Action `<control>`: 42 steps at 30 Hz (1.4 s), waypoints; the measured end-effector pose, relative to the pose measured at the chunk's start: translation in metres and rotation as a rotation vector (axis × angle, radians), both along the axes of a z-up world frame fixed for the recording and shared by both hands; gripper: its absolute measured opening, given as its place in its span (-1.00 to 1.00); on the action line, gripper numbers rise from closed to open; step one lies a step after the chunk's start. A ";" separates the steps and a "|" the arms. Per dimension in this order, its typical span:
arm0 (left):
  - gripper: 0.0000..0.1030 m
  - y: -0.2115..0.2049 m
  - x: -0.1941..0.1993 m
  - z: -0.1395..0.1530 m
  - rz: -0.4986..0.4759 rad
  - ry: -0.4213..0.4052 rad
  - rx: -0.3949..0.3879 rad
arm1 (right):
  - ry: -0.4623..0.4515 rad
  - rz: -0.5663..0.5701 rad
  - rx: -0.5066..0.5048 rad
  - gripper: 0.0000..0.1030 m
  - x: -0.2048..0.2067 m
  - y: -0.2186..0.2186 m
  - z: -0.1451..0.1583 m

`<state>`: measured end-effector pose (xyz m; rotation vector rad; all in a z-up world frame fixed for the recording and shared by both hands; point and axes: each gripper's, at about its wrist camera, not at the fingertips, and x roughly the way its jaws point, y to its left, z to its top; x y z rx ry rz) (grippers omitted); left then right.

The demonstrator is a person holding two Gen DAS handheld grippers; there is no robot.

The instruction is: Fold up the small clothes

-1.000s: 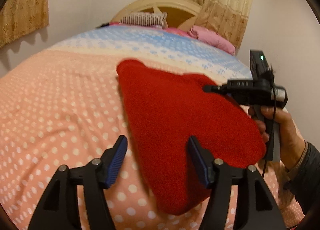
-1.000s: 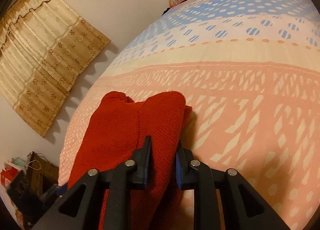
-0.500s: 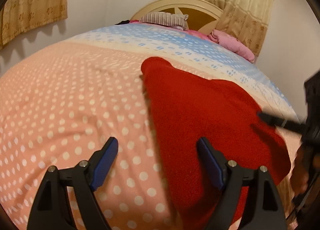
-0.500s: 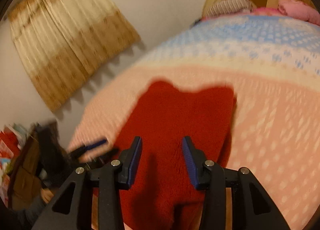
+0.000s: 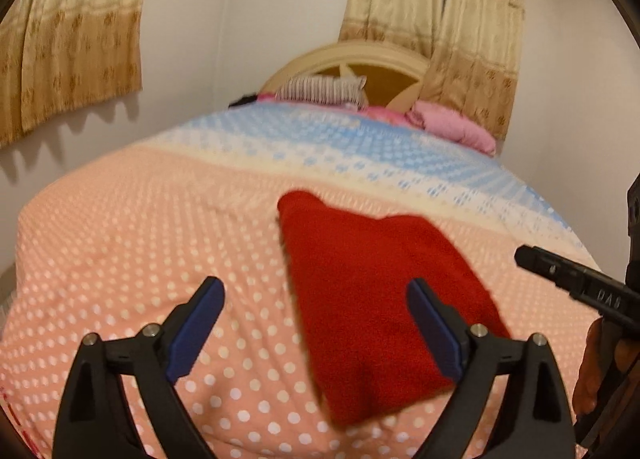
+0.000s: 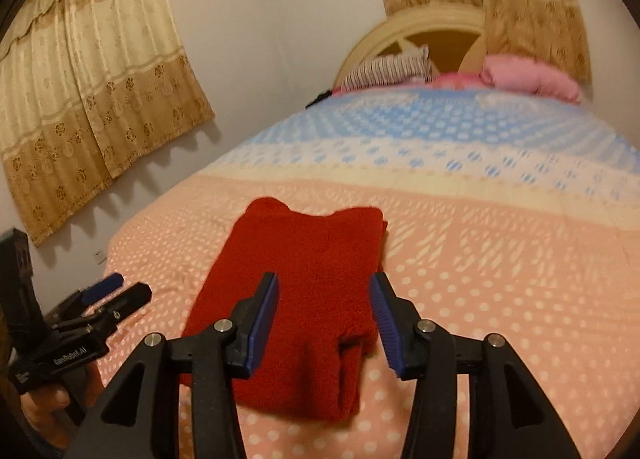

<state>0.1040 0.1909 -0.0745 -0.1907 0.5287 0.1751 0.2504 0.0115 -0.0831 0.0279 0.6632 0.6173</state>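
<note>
Red knit sweater (image 6: 304, 299) lies folded flat on the bed's dotted peach quilt (image 5: 120, 259), near the foot end. Left tool (image 5: 316, 327) and right tool (image 6: 324, 323) have both just been opening, nothing between the pads. Judging by look: soft, light, thick fuzzy knit, non-slip; pinch through all layers at a folded edge.

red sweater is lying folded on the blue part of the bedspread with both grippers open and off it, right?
Not quite: the red sweater lies folded on the pink dotted part of the bedspread, short of the blue band, as the right wrist view shows. The rest holds: the left gripper and right gripper are open, their jaws having just been opening, nothing gripped.
</note>
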 end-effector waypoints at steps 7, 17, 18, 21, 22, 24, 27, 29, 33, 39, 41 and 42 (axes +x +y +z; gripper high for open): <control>0.90 -0.001 -0.013 0.019 -0.013 -0.057 0.002 | -0.095 -0.025 -0.009 0.03 -0.030 -0.001 0.025; 0.90 -0.007 -0.020 0.025 -0.017 -0.087 0.017 | -0.107 -0.045 -0.004 0.04 -0.044 -0.004 0.031; 0.90 -0.008 -0.020 0.025 -0.016 -0.087 0.021 | -0.107 -0.044 -0.004 0.04 -0.045 -0.005 0.032; 0.90 -0.010 -0.021 0.024 -0.020 -0.087 0.026 | -0.109 -0.044 -0.004 0.05 -0.046 -0.006 0.033; 0.90 -0.011 -0.022 0.024 -0.020 -0.087 0.030 | -0.109 -0.045 -0.004 0.05 -0.047 -0.006 0.033; 0.91 -0.013 -0.021 0.023 -0.023 -0.085 0.038 | -0.108 -0.047 -0.002 0.05 -0.049 -0.007 0.033; 0.93 -0.015 -0.020 0.021 -0.022 -0.080 0.041 | -0.108 -0.051 -0.002 0.08 -0.049 -0.009 0.033; 0.93 -0.015 -0.020 0.021 -0.023 -0.078 0.041 | -0.106 -0.055 -0.002 0.09 -0.048 -0.011 0.033; 0.98 -0.017 -0.020 0.021 -0.023 -0.075 0.045 | -0.103 -0.057 -0.003 0.11 -0.048 -0.011 0.032; 0.98 -0.017 -0.020 0.020 -0.031 -0.075 0.050 | -0.111 -0.054 0.001 0.12 -0.050 -0.011 0.032; 0.98 -0.017 -0.020 0.020 -0.031 -0.076 0.049 | -0.115 -0.053 0.001 0.12 -0.052 -0.010 0.032; 0.98 -0.017 -0.020 0.020 -0.032 -0.075 0.050 | -0.117 -0.052 0.001 0.12 -0.053 -0.010 0.032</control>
